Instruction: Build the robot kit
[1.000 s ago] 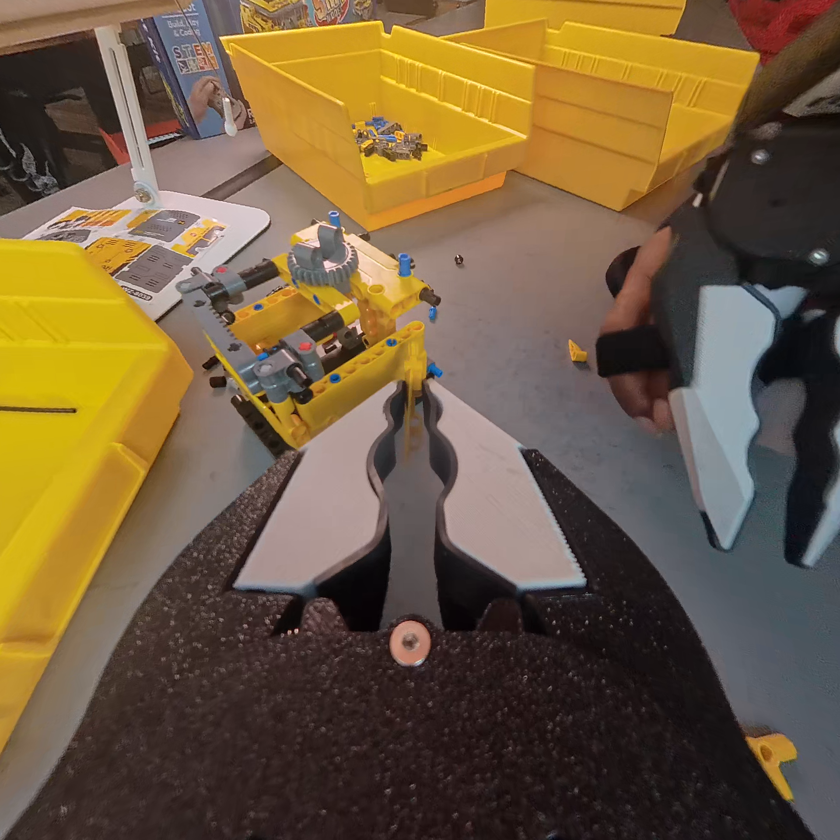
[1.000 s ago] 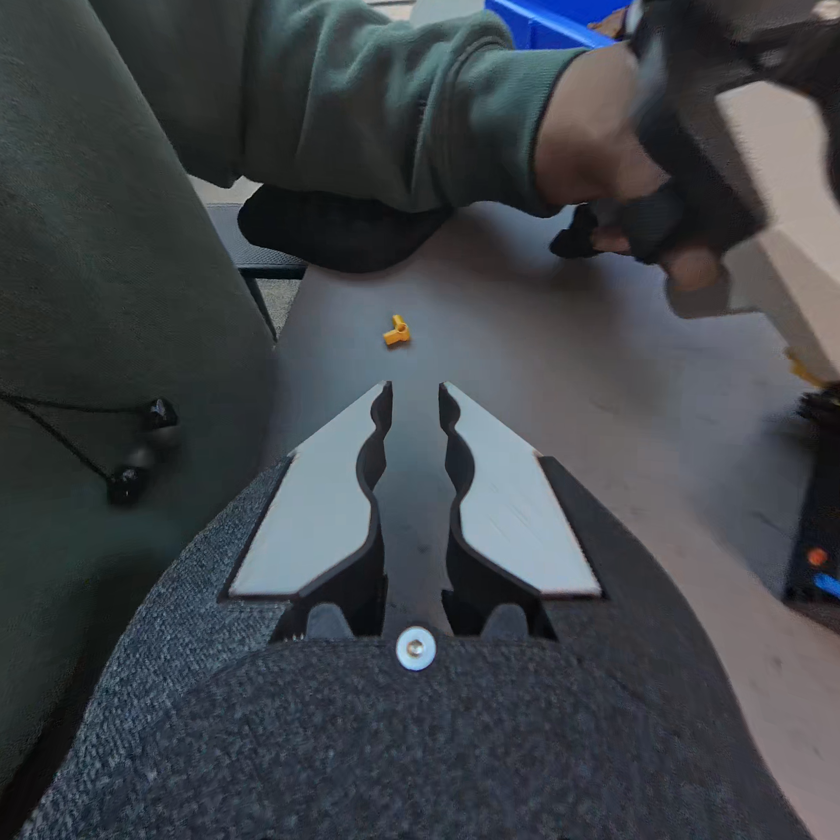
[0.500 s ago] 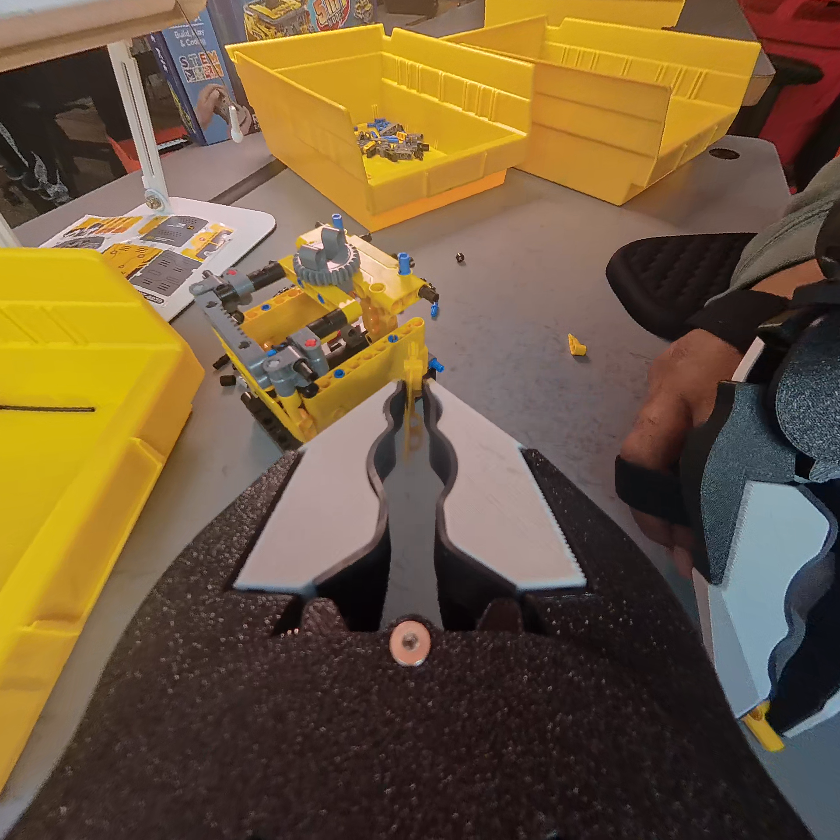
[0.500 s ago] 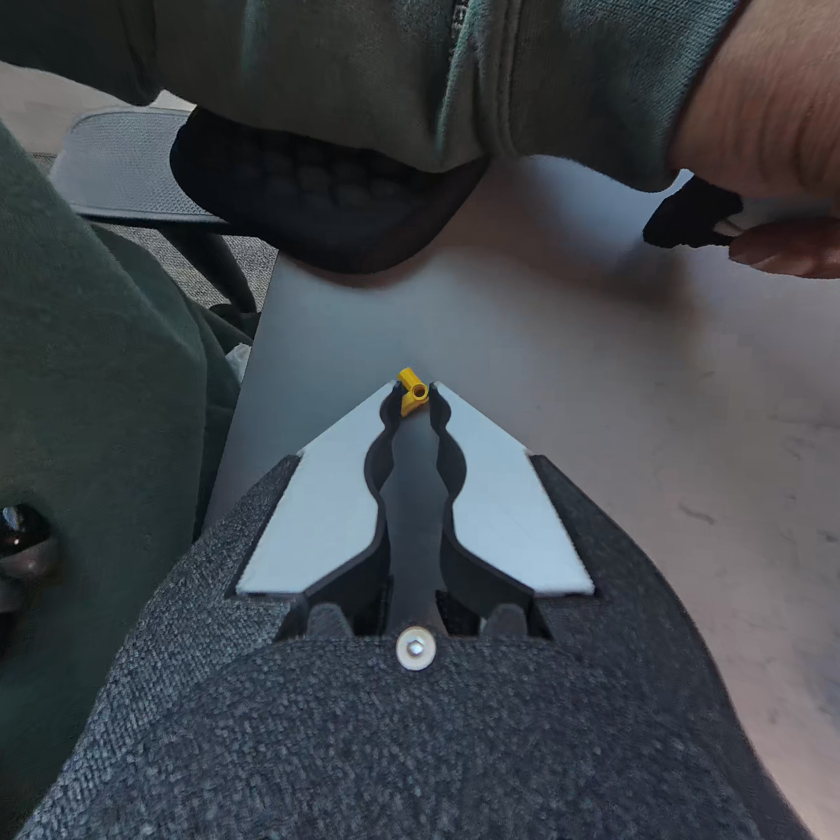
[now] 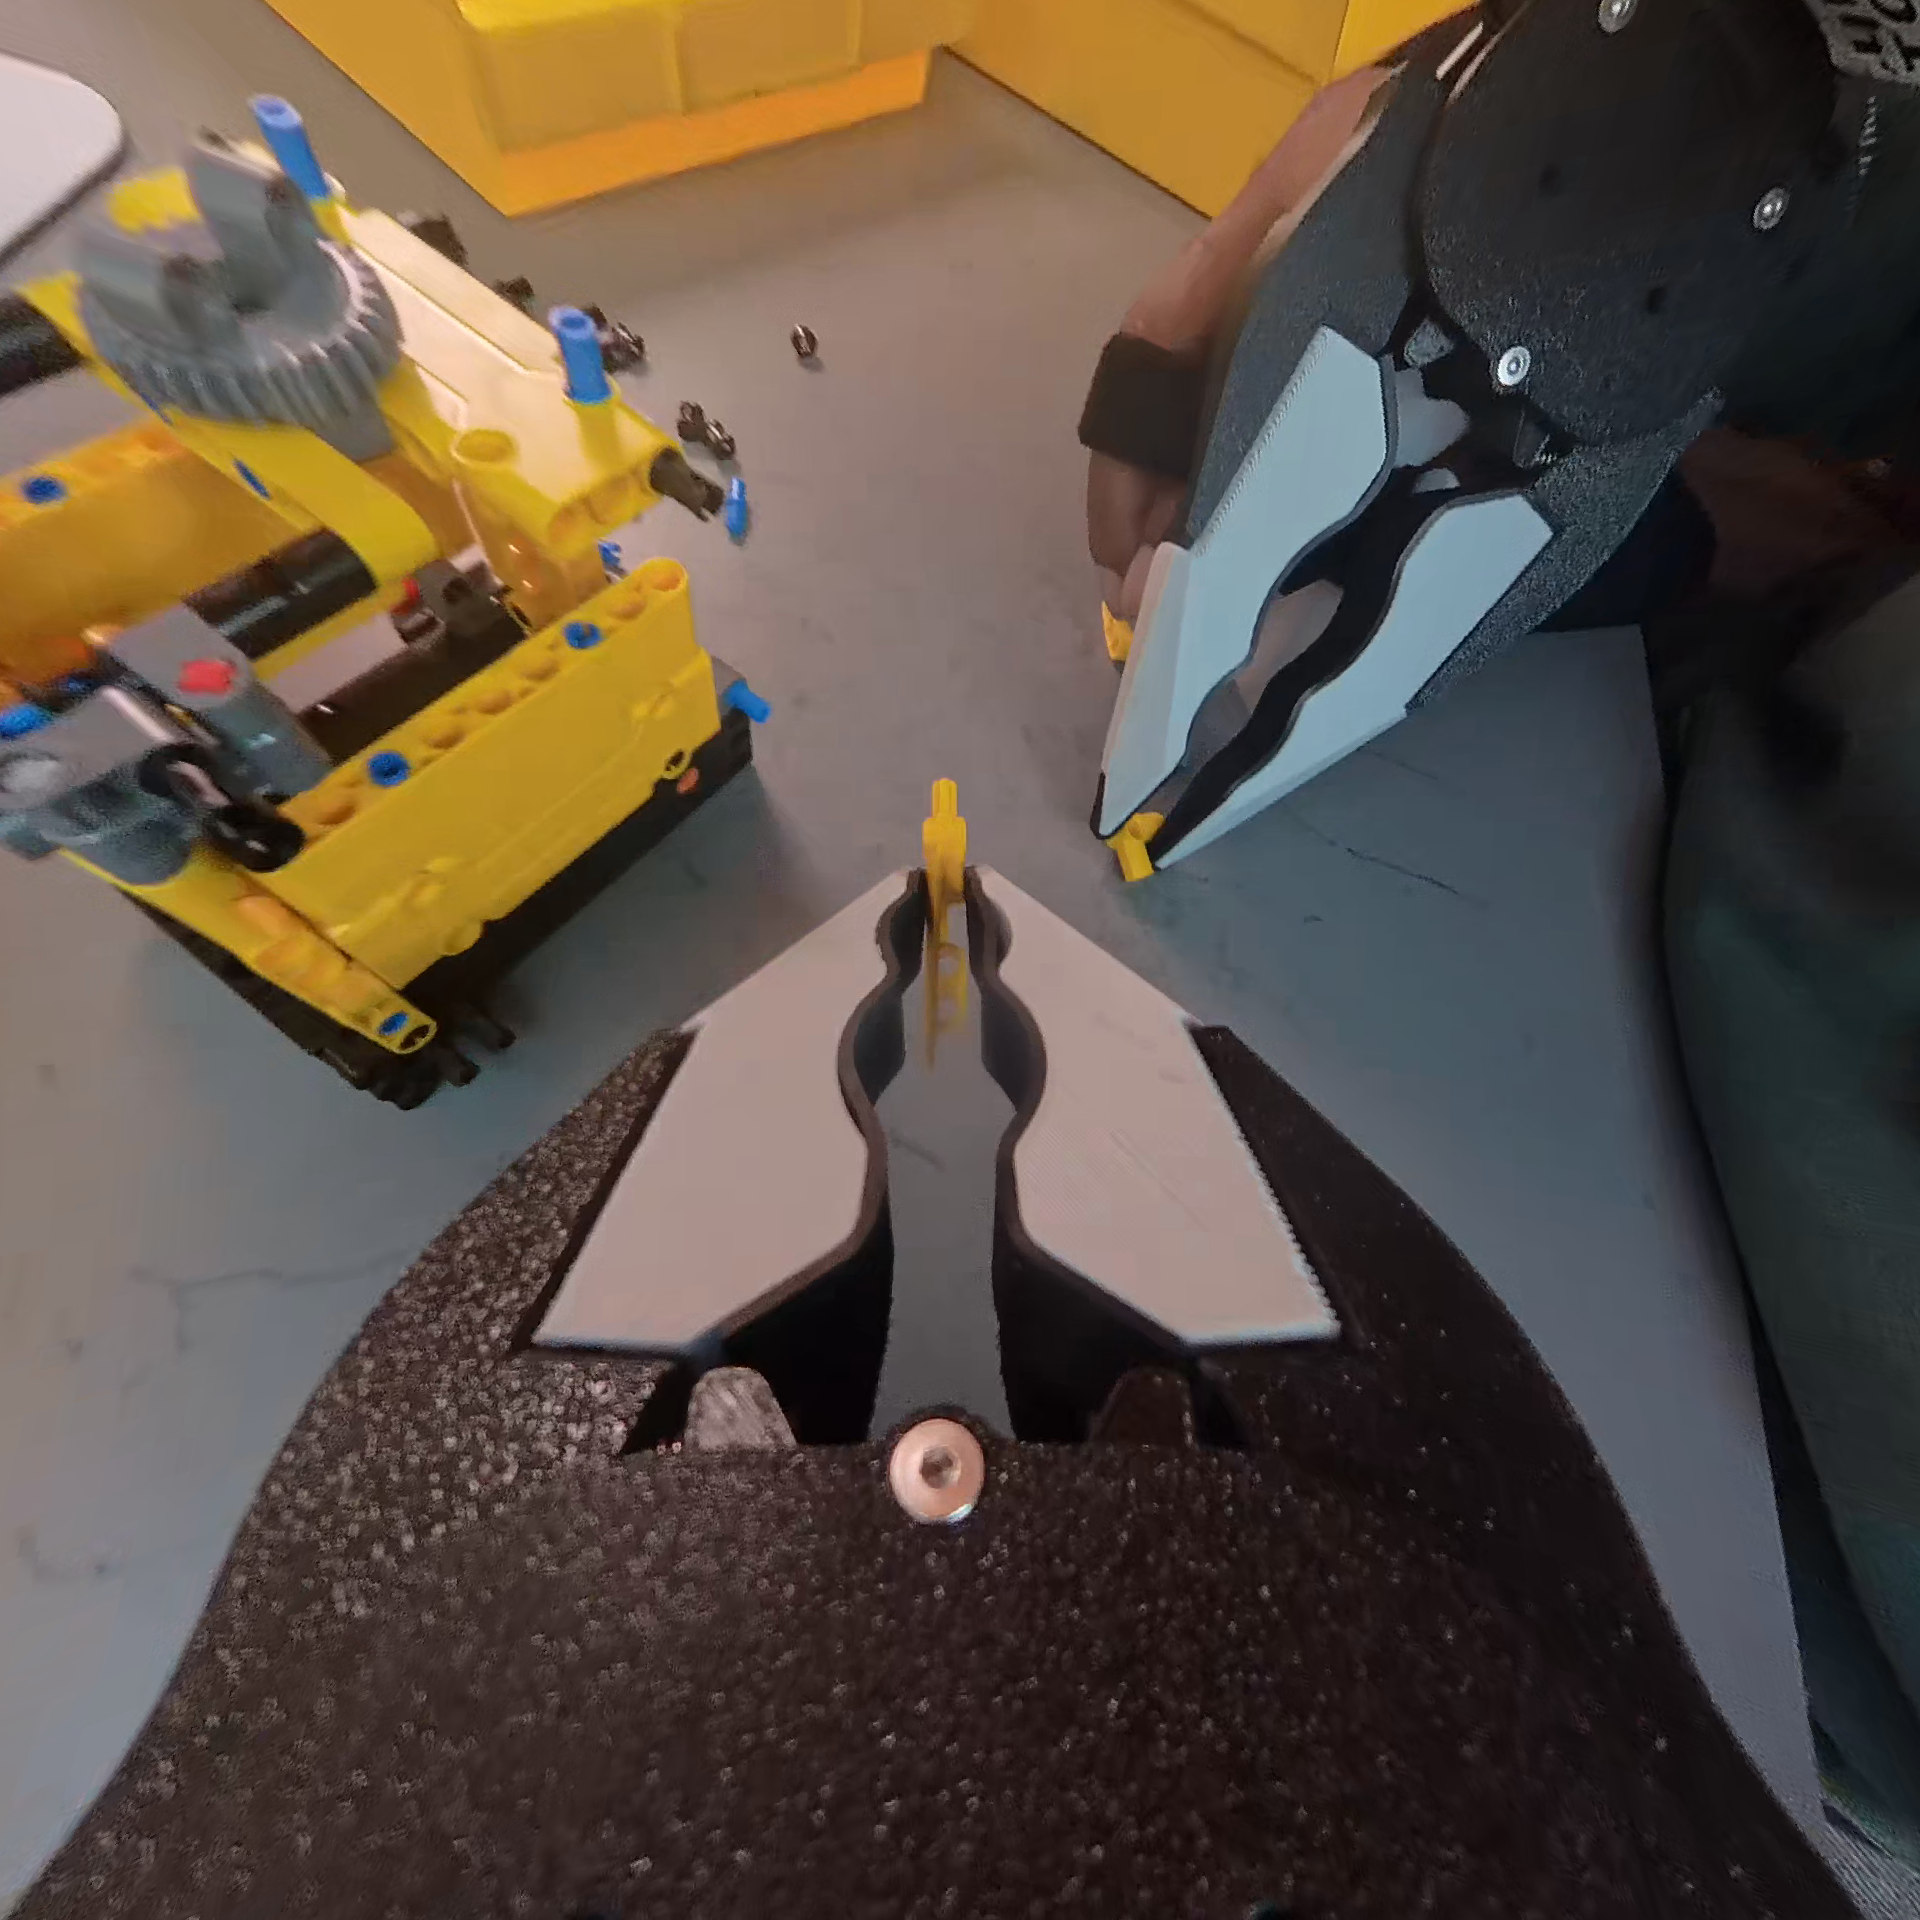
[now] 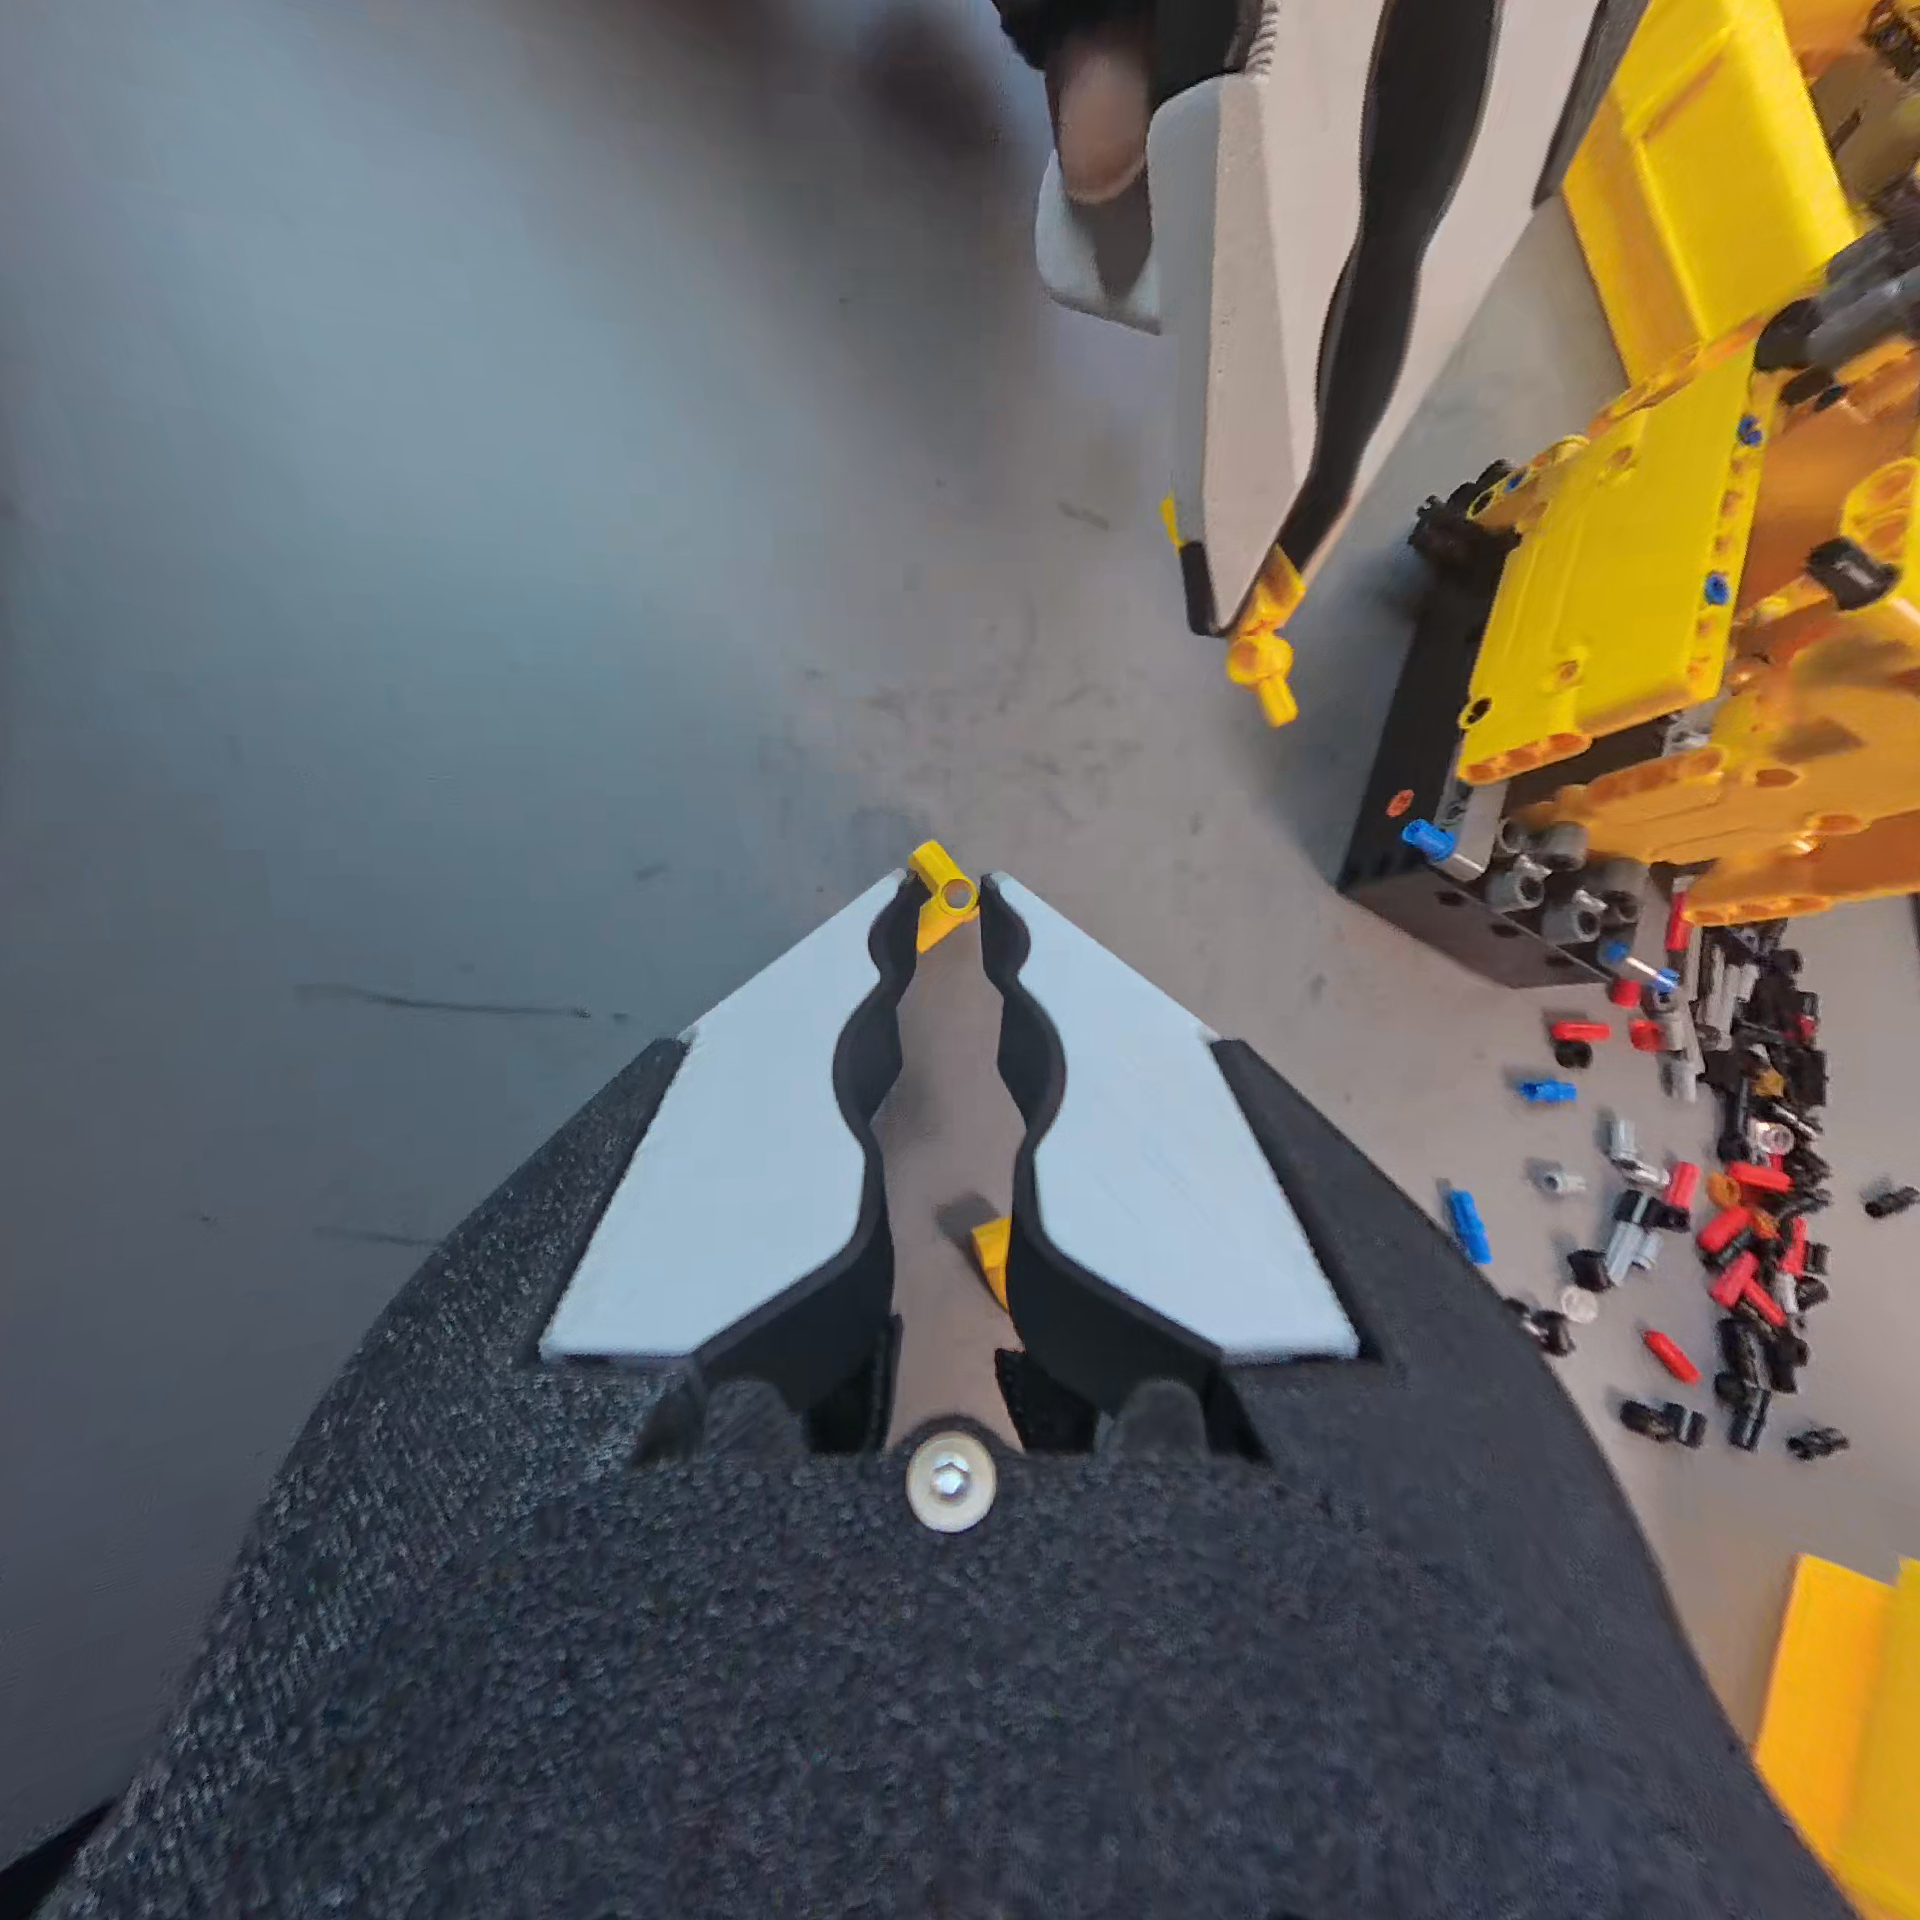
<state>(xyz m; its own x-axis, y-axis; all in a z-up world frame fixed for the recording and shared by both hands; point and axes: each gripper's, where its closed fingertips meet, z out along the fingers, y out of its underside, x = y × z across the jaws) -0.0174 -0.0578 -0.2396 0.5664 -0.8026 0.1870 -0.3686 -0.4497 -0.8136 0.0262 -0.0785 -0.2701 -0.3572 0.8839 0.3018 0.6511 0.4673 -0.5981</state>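
Grippers meeting now: left gripper (image 5: pixel 943 883), jaws clamped on a thin yellow beam (image 5: pixel 943 935), has left the model (image 5: pixel 343 623) as right gripper (image 6: pixel 943 888) arrives pinching a yellow connector (image 6: pixel 943 896).

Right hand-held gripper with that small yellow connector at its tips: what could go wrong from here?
1. The right hand-held gripper pinches the yellow connector only at the very tips, so it may twist or pop out.
2. The left hand-held gripper holds a thin yellow beam nearby; the tips could collide.
3. Loose pins beside the yellow model could be scattered.
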